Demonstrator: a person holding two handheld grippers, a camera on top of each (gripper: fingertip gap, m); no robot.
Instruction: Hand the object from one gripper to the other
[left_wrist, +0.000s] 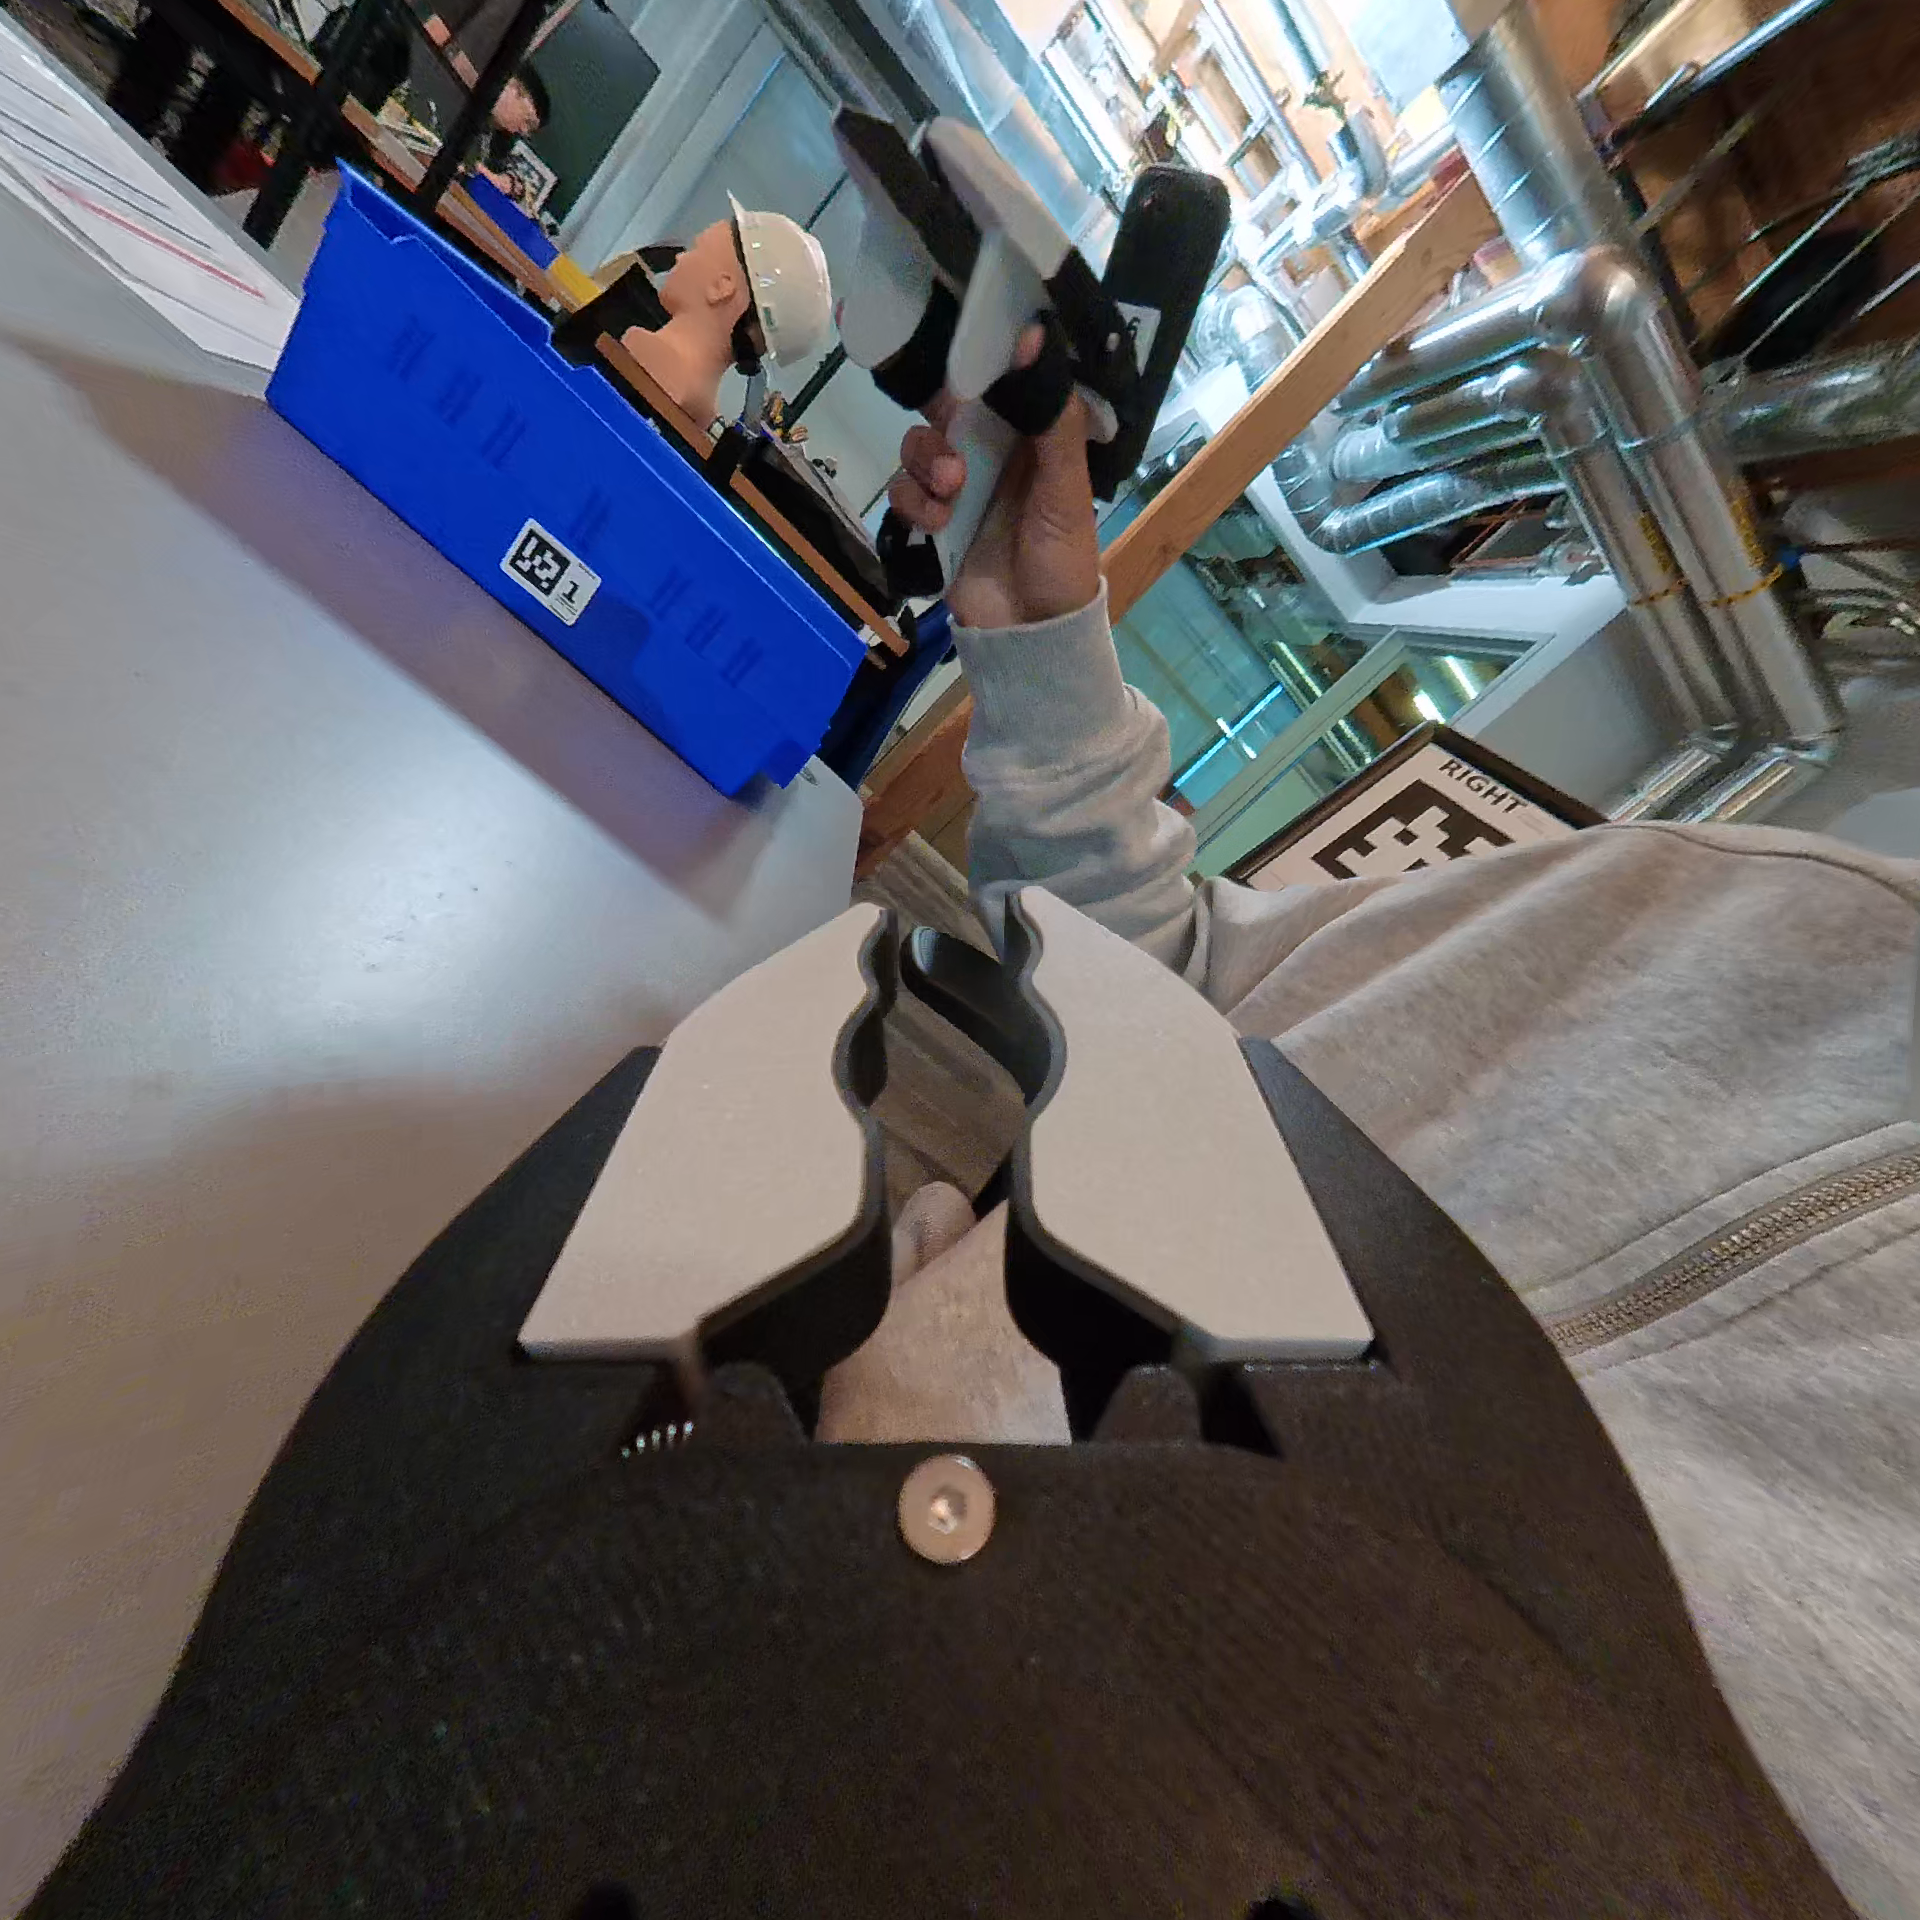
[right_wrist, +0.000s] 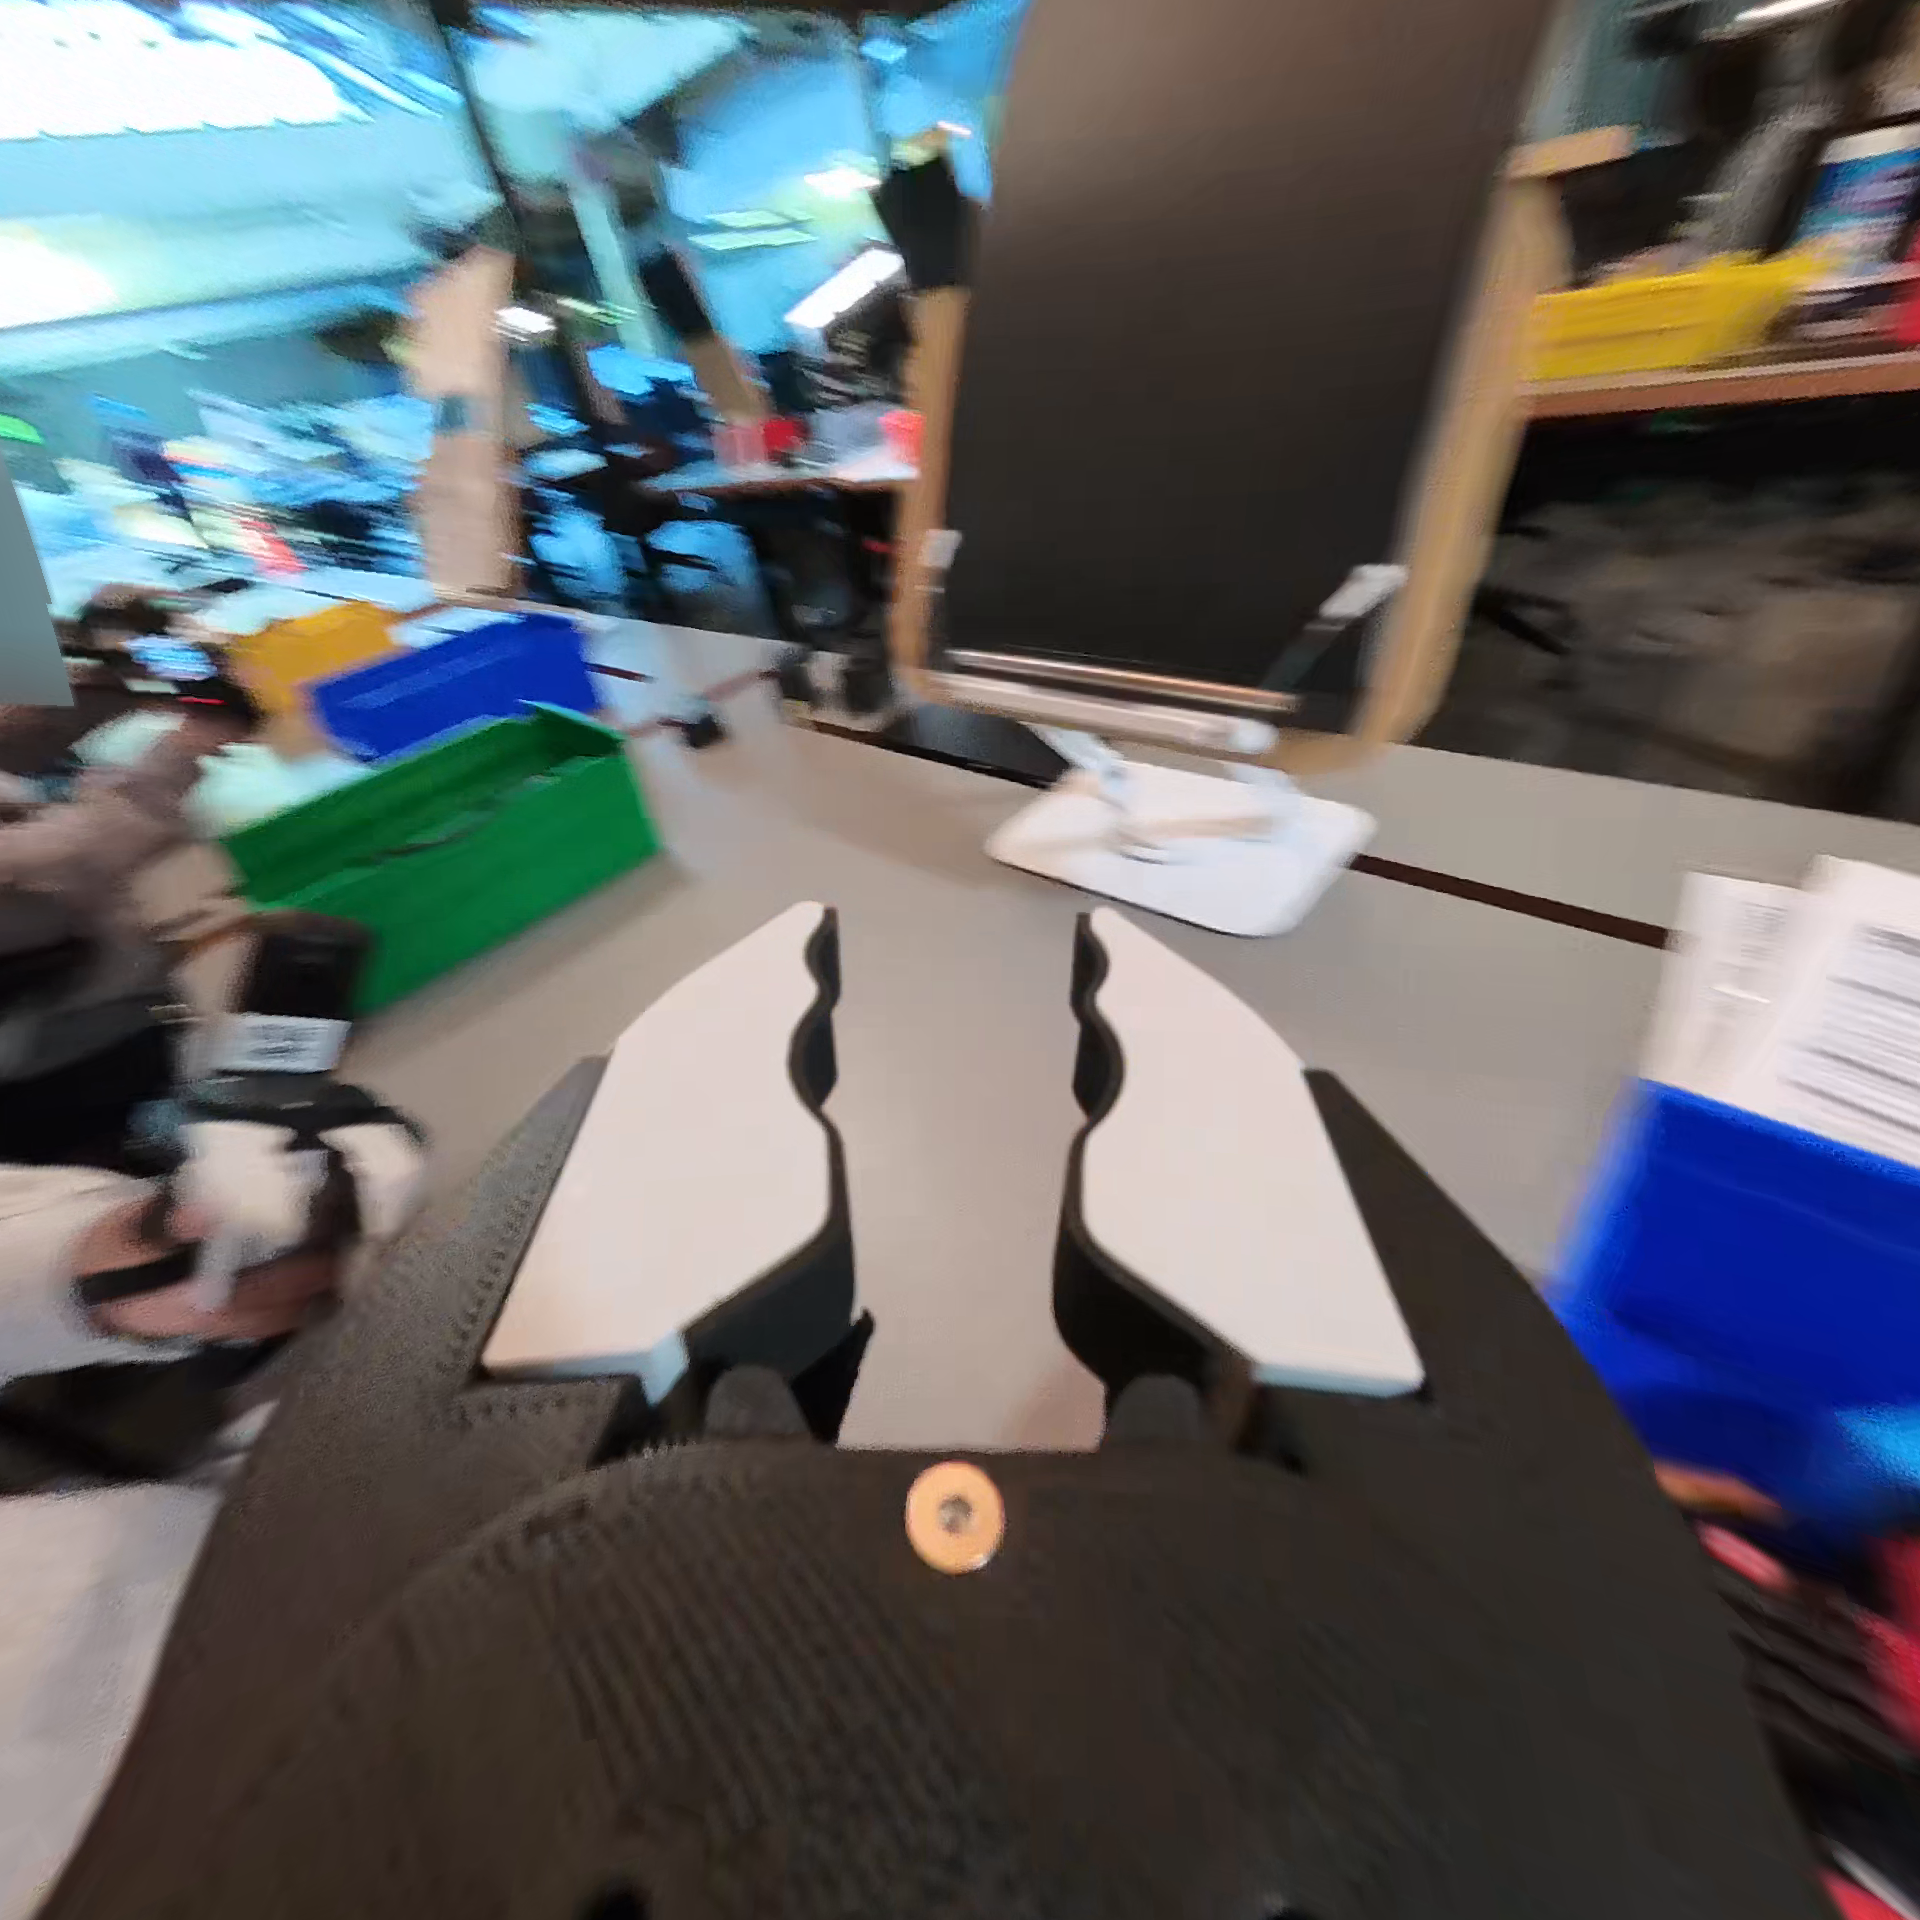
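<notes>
The left gripper pinches a dark object between its fingers, while the right gripper (blurred view) hangs spread and empty above the grey counter.

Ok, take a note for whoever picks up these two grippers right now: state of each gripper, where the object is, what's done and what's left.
Left gripper: jaws closed on a dark object near the tips; what the object is cannot be told.
Right gripper: jaws open and empty, raised above the grey table, well apart from the left one.
Done: the object is off the table, in the left gripper.
Left to do: bring the grippers together, close the right jaws on the object, then open the left jaws.
</notes>
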